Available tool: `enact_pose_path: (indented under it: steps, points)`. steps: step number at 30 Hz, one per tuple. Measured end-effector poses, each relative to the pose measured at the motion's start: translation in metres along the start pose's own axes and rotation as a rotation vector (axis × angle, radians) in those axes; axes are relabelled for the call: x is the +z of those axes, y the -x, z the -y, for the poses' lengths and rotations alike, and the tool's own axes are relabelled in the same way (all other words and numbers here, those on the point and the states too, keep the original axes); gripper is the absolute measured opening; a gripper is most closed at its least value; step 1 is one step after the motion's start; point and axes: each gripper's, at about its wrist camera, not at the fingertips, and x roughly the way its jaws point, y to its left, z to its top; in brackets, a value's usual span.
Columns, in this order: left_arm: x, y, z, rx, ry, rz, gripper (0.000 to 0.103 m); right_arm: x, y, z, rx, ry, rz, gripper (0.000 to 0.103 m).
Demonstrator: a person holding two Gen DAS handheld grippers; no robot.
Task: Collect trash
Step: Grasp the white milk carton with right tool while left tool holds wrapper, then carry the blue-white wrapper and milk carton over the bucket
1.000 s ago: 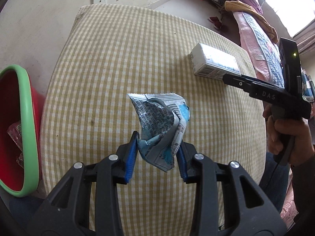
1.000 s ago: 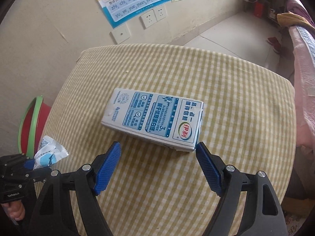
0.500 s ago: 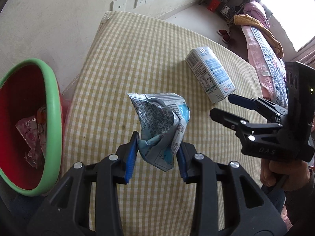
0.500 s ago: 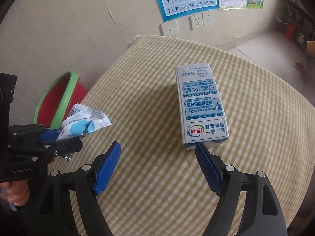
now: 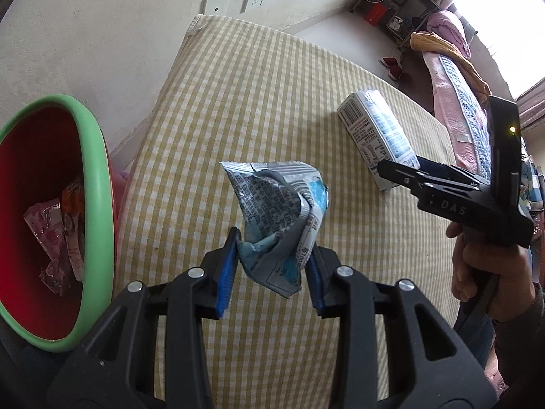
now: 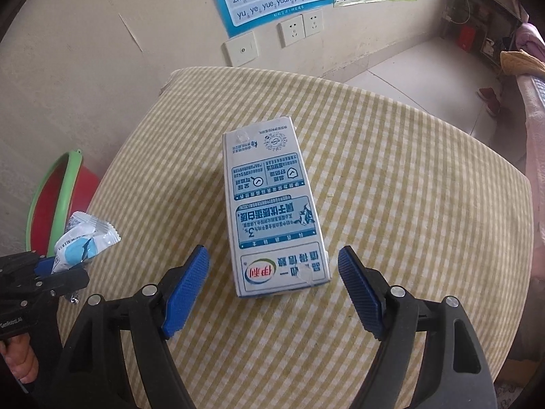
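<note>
My left gripper (image 5: 272, 266) is shut on a crumpled blue and white wrapper (image 5: 276, 211) and holds it above the checked table's left part, near the red bin with a green rim (image 5: 98, 184). The wrapper also shows in the right wrist view (image 6: 85, 242). My right gripper (image 6: 272, 286) is open, its blue pads either side of the near end of a white and blue milk carton (image 6: 272, 204) that lies flat on the table. The carton also shows in the left wrist view (image 5: 378, 139).
The table (image 6: 408, 187) has a yellow checked cloth and stands against a wall with sockets (image 6: 299, 29) and posters. The bin (image 6: 58, 197) stands on the floor left of the table and holds several wrappers (image 5: 61, 235). A bed (image 5: 453, 78) is at the right.
My left gripper with the wrapper has moved left toward the bin. My right gripper has swung round so that the carton now lies lengthwise between its open pads.
</note>
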Motion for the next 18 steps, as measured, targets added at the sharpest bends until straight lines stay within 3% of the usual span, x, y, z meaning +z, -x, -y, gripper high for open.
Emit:
enact_pose_path:
  steps: [3,7,18]
  points:
    - [0.001,-0.002,-0.003,0.005,0.001,-0.008,0.035,0.007,-0.011,-0.001,-0.016,-0.011,-0.005,0.075]
    - [0.002,-0.006,-0.006,0.012,0.003,-0.017,0.035,0.011,-0.019,-0.002,-0.03,-0.018,-0.012,0.057]
    - [0.001,0.002,0.005,0.0,-0.021,-0.003,0.035,0.002,-0.006,-0.003,-0.054,-0.035,0.006,0.056]
